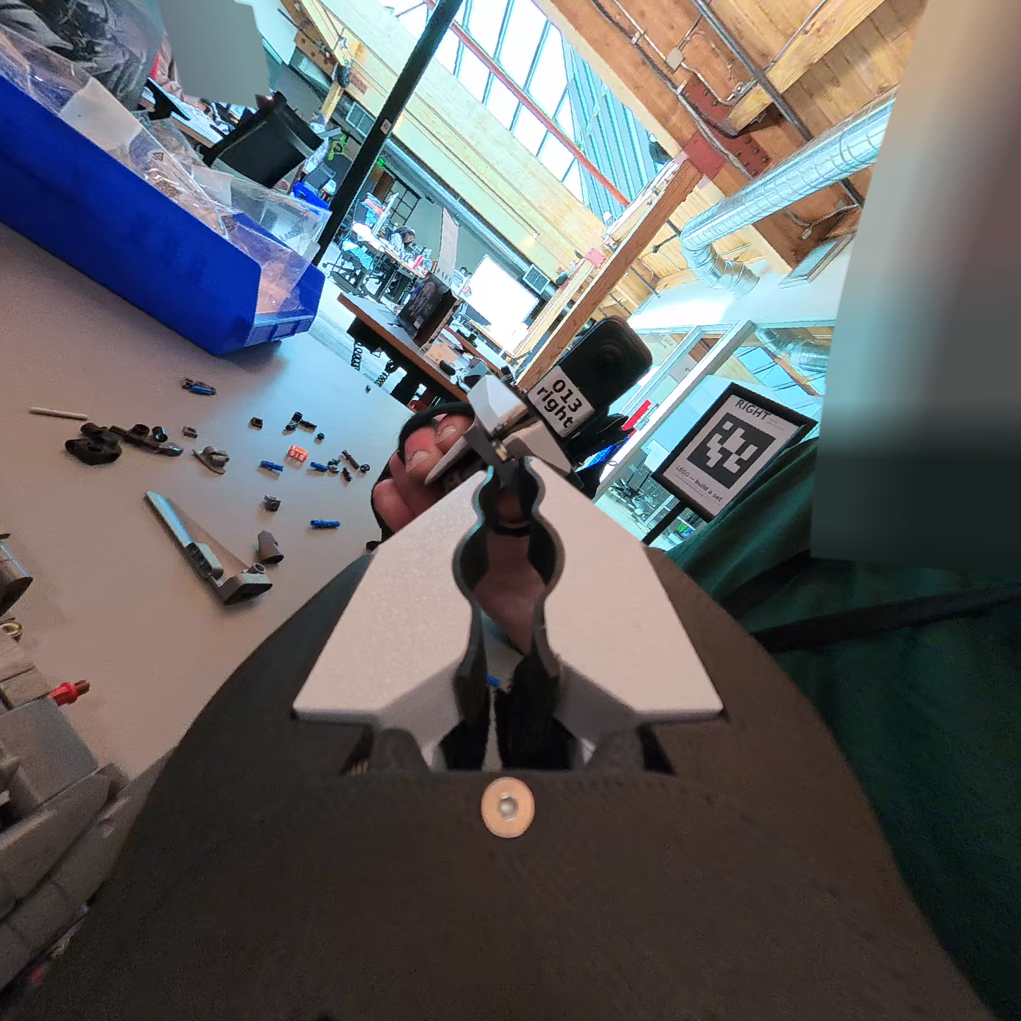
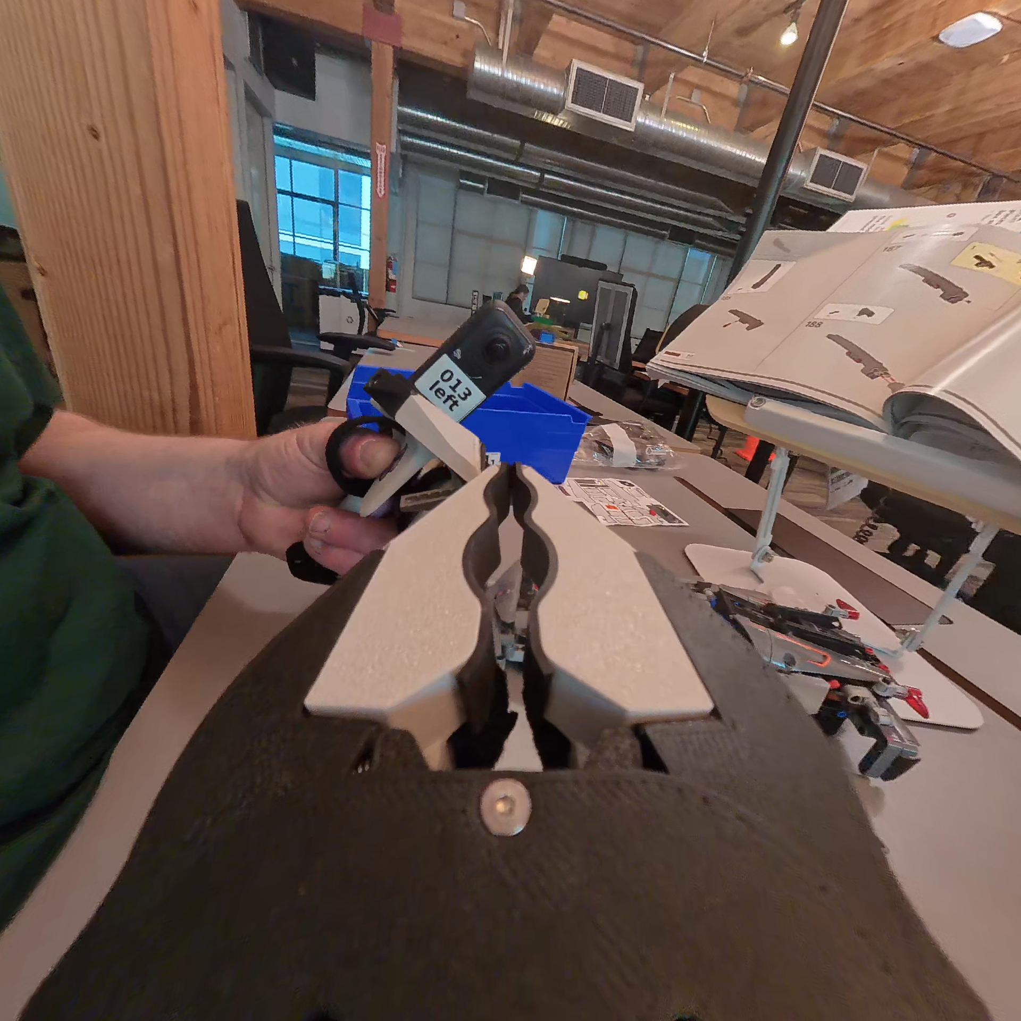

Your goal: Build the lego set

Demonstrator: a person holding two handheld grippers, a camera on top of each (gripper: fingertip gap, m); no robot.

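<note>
My left gripper point(image 1: 490, 474) and my right gripper point(image 2: 507, 469) are raised above the grey table point(image 1: 138, 635) and meet tip to tip. Both are shut on a small dark lego piece point(image 1: 500, 450) held between their tips. It also shows in the right wrist view point(image 2: 493, 458), and most of it is hidden. The right gripper point(image 1: 500, 442) shows in the left wrist view and the left gripper point(image 2: 486, 458) in the right wrist view, each held by a bare hand. A partly built grey, black and red model point(image 2: 801, 652) lies on the table to the right.
Loose small blue, black and orange pieces point(image 1: 298, 453) and a long grey part point(image 1: 204, 552) lie on the table. A blue bin point(image 1: 138, 232) stands behind them. An open instruction book point(image 2: 856, 320) rests on a stand. A sticker sheet point(image 2: 624, 500) and a plastic bag point(image 2: 624, 447) lie nearby. Less than 4 cm separates the two grippers' tips.
</note>
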